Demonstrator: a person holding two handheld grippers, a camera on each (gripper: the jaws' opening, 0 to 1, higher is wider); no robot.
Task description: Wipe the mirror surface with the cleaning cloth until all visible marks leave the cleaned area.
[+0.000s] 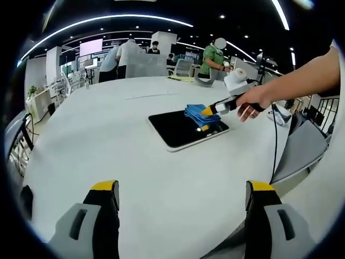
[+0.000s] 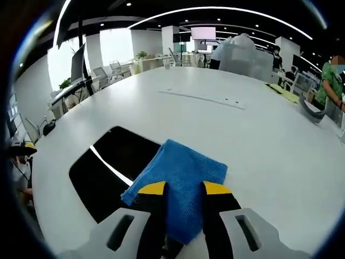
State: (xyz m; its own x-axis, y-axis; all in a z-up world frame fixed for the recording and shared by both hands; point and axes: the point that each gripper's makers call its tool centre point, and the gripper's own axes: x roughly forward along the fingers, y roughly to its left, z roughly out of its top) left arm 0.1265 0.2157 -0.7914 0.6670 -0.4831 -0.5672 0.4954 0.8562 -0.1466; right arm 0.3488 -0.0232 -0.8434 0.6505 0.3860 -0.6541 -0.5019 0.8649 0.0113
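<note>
Pinching cloth (image 2: 183, 183) in right claw (image 2: 185, 189) at mirror (image 2: 102, 167) edge

The left gripper view looks from low over the white surface (image 1: 108, 124), well back from the mirror (image 1: 186, 131), taking in the right gripper (image 1: 205, 119) and cloth (image 1: 200, 115) from the side. The right gripper view sits close above that cloth (image 2: 180, 183) and mirror (image 2: 108, 167). Both views share mirror, cloth and surface.
</note>
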